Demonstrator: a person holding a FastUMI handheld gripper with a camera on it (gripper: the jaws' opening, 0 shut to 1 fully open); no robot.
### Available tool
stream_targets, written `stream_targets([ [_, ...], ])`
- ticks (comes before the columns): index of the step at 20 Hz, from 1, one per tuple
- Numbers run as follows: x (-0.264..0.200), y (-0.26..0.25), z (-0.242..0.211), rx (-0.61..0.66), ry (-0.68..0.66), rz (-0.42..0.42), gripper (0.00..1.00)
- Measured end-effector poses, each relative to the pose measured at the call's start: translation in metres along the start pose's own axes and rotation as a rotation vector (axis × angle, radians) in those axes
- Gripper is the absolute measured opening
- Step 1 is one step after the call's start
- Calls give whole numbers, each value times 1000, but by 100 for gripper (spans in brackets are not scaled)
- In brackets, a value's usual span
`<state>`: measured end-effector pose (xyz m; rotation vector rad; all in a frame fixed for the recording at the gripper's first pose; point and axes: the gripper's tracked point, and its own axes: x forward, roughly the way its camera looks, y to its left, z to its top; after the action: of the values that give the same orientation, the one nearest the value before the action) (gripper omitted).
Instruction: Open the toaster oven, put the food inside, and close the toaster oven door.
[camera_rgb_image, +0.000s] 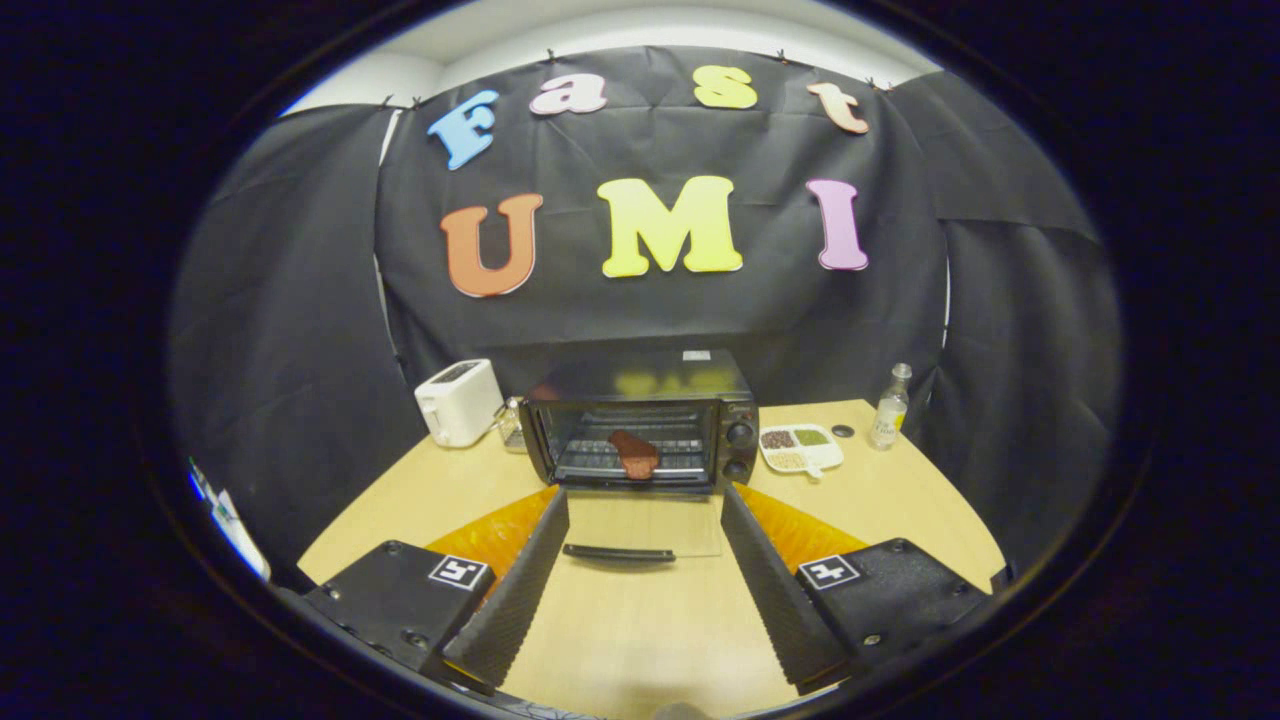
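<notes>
A black toaster oven (640, 415) stands on the wooden table (900, 500), straight ahead of my fingers. Its glass door (640, 525) lies folded down flat toward me, with the black door handle (618, 552) at its near edge. A reddish-brown piece of food (635, 453) rests on the wire rack inside the oven. My gripper (640, 585) is open, its two ribbed fingers (515, 590) spread wide on either side of the door handle. Nothing is held between them.
A white toaster (458, 401) stands left of the oven. To the oven's right lie a white divided dish (800, 447) with grains, a small dark cap (843, 431) and a clear bottle (890, 407). An orange mat (495, 530) lies under the door.
</notes>
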<state>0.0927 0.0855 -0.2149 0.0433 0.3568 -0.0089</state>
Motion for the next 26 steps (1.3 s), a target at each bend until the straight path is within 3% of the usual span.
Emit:
stream_targets([
  [12, 11, 22, -138, 11, 222, 18, 98],
  [26, 121, 24, -184, 37, 377, 20, 98],
])
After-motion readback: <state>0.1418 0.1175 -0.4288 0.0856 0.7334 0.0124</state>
